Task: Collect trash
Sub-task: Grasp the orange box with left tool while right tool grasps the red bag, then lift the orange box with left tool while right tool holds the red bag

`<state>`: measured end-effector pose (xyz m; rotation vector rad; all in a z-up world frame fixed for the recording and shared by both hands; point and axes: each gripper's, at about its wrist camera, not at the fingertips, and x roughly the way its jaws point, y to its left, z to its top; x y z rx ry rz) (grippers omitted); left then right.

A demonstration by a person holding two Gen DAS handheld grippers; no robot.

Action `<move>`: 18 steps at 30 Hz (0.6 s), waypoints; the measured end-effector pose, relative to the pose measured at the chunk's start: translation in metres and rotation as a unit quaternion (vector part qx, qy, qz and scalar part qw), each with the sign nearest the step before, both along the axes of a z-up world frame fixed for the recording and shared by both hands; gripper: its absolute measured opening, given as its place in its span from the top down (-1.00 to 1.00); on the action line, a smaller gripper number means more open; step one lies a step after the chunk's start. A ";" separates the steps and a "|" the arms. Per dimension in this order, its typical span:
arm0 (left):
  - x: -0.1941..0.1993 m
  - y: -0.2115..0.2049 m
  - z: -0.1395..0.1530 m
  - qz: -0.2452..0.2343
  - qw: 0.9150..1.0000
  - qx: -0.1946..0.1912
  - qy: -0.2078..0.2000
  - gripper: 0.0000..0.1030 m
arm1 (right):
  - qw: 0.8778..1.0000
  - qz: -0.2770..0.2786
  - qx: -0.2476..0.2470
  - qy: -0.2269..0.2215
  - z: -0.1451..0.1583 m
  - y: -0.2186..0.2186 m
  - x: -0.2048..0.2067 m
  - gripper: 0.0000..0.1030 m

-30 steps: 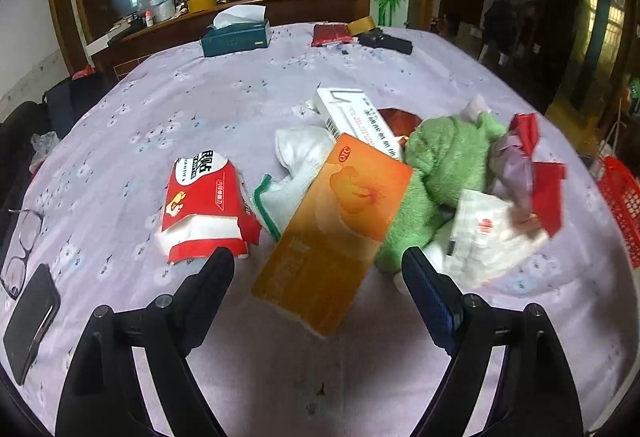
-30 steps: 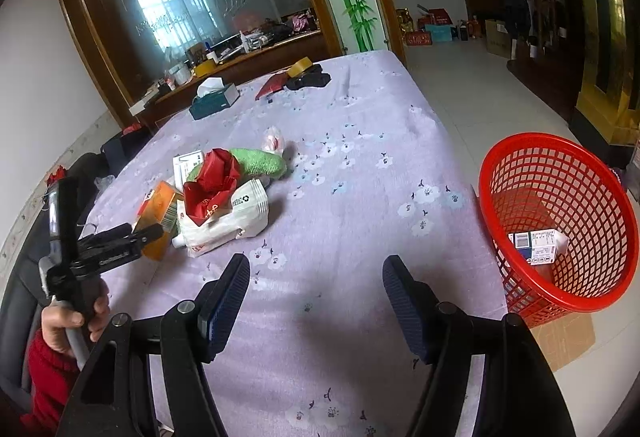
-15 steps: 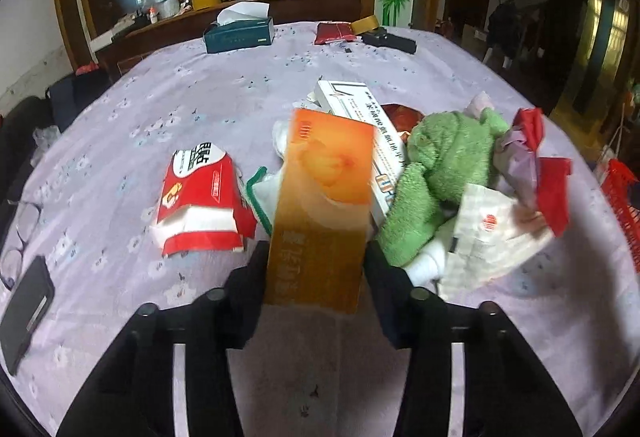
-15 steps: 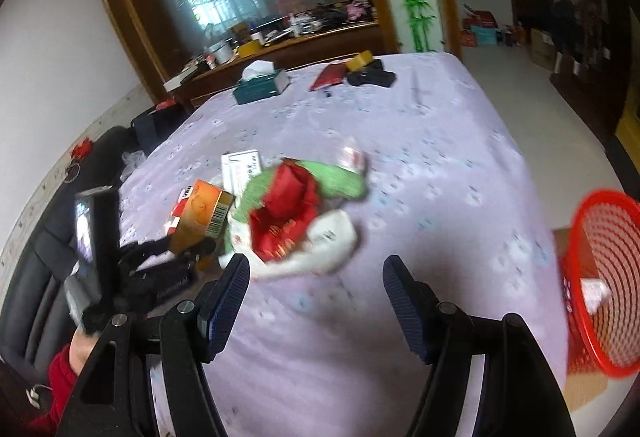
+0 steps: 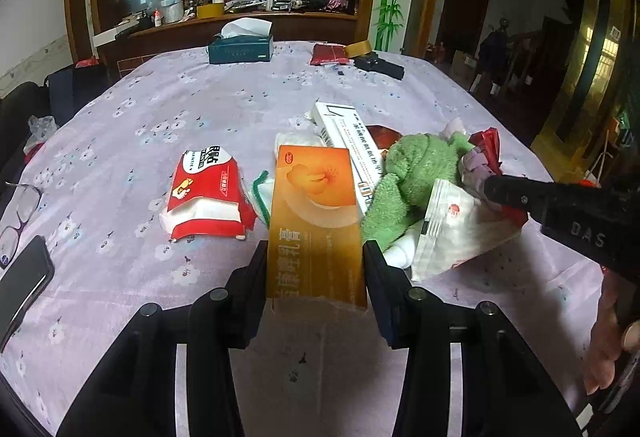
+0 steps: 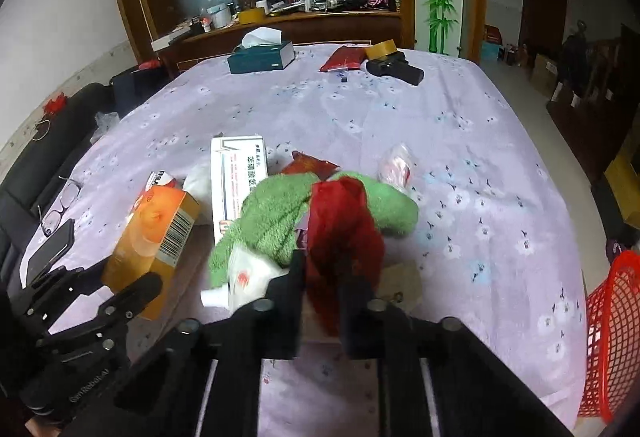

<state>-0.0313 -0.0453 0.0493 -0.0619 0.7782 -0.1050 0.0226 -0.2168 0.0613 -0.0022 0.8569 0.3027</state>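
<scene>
My left gripper [image 5: 315, 257] is shut on a long orange box [image 5: 314, 213] and holds it tilted above the lilac tablecloth; the box also shows in the right wrist view [image 6: 154, 233]. My right gripper [image 6: 322, 269] is shut on a crumpled red wrapper [image 6: 344, 233] on top of the trash pile. The pile holds a green fuzzy cloth [image 6: 276, 217], a white pouch [image 5: 452, 225], a white carton [image 5: 352, 149] and a red and white tissue pack [image 5: 206, 193]. A red mesh basket [image 6: 612, 341] stands at the table's right edge.
Glasses [image 5: 18, 213] and a black phone [image 5: 20, 281] lie at the left table edge. A teal tissue box [image 5: 241, 47], a red pouch [image 5: 328, 54], a tape roll [image 5: 359, 47] and a black object [image 5: 380, 66] lie at the far end. Dark chairs stand left.
My left gripper closed on the orange box and lifted it. My right gripper swung from the basket side to the pile and closed on the red wrapper.
</scene>
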 end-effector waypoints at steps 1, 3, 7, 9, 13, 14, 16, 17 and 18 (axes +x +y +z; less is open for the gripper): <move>-0.001 -0.001 0.001 -0.002 1.000 -0.002 -0.002 0.15 | 1.000 0.001 0.008 -0.003 0.001 -0.004 -0.004 0.82; -0.004 -0.004 0.004 -0.006 1.000 -0.006 -0.008 0.15 | 1.000 -0.003 0.014 -0.014 0.006 -0.011 -0.013 0.83; -0.010 -0.013 0.010 -0.020 1.000 -0.012 -0.018 0.16 | 0.999 -0.002 0.042 -0.031 0.015 -0.027 -0.033 0.83; -0.014 -0.019 0.012 -0.028 0.999 -0.013 -0.022 0.16 | 0.998 -0.007 0.050 -0.041 0.019 -0.035 -0.046 0.83; -0.016 -0.031 0.012 -0.041 0.999 -0.006 -0.021 0.16 | 0.997 -0.013 0.063 -0.045 0.022 -0.046 -0.063 0.83; -0.015 -0.033 0.011 -0.041 0.999 -0.006 -0.017 0.16 | 0.997 -0.016 0.067 -0.044 0.021 -0.050 -0.066 0.83; -0.011 -0.035 0.008 -0.037 0.999 0.000 -0.009 0.16 | 0.996 -0.021 0.074 -0.043 0.022 -0.057 -0.072 0.83; -0.009 -0.036 0.006 -0.033 0.999 0.004 -0.003 0.16 | 0.996 -0.024 0.077 -0.045 0.022 -0.061 -0.074 0.83; -0.007 -0.036 0.004 -0.031 1.000 0.004 0.003 0.16 | 0.995 -0.027 0.081 -0.047 0.023 -0.065 -0.076 0.83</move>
